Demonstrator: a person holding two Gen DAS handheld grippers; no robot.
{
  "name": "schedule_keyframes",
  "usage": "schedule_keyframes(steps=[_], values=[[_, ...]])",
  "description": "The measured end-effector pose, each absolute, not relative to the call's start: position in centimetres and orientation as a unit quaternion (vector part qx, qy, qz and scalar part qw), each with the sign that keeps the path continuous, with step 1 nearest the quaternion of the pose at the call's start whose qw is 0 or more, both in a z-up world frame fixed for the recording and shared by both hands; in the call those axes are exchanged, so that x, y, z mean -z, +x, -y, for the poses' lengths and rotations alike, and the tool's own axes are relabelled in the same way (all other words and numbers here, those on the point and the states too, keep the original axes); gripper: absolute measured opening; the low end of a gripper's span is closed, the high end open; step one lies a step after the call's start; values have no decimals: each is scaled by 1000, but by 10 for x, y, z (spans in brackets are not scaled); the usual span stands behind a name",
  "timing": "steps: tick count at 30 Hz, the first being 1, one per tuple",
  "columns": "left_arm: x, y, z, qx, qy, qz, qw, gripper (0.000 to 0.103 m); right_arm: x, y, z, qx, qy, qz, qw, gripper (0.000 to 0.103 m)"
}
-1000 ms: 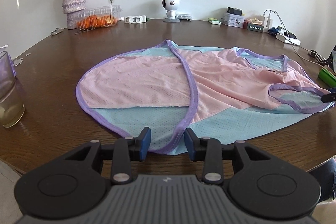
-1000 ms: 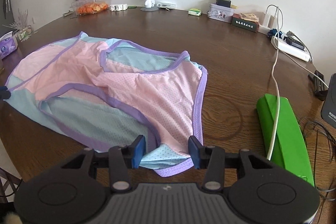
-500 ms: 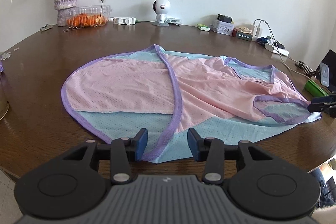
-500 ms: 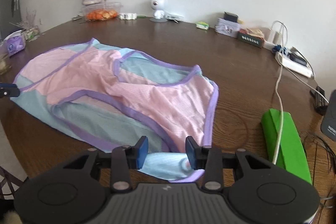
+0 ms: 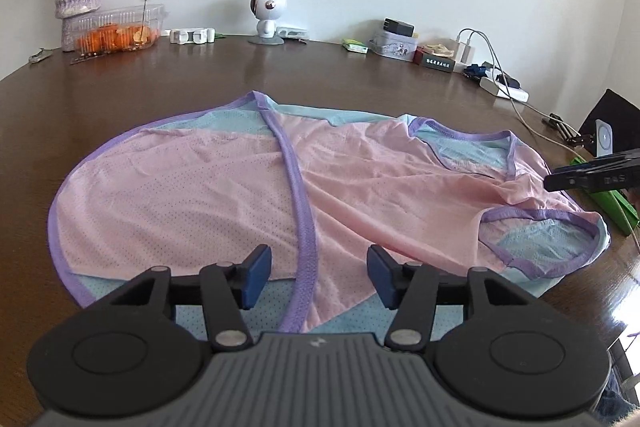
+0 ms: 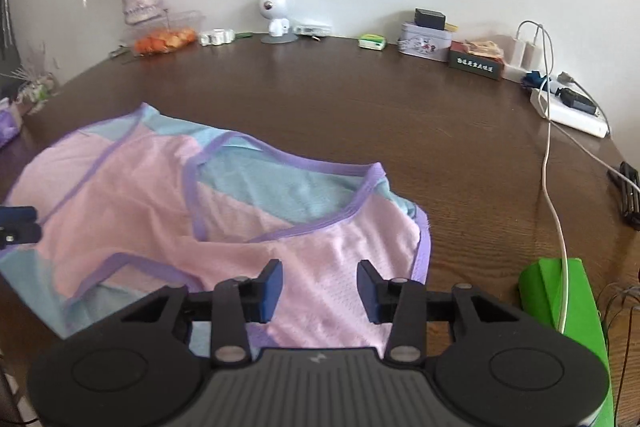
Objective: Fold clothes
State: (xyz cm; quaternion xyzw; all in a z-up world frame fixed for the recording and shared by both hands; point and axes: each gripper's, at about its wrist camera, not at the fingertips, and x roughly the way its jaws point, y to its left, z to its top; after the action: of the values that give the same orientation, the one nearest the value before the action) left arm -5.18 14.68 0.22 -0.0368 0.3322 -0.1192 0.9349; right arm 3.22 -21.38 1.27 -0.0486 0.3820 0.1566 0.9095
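One broad brown table [image 5: 320, 83] carries my whole job: a pink and blue garment [image 5: 224, 187] with purple trim, spread near the front edge, partly doubled over but far from a tidy packet. I judge several folds remain. My left gripper [image 5: 319, 277] hangs over its near hem, jaws just widened and apart, the purple band [image 5: 298, 195] between them untouched. My right gripper [image 6: 319, 291] hovers above the pink end [image 6: 360, 251] of the garment, jaws likewise apart, clamping nothing.
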Motion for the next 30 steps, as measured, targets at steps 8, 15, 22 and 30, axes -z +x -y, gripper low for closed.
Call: schedule_keyframes(steps=[8,15,22,30], values=[[5,-48,-150,102,-32,-322,941,55,0,43,227,-163,-12,-383,909,0],[8,-51,-150,99,-14,-311,945,58,-6,46,232,-140,8,-372,918,9],[10,-54,-145,99,0,-305,947,61,1,71,214,-151,44,-388,908,41],[9,-54,-143,99,6,-304,948,61,4,74,219,-97,28,-370,924,0]])
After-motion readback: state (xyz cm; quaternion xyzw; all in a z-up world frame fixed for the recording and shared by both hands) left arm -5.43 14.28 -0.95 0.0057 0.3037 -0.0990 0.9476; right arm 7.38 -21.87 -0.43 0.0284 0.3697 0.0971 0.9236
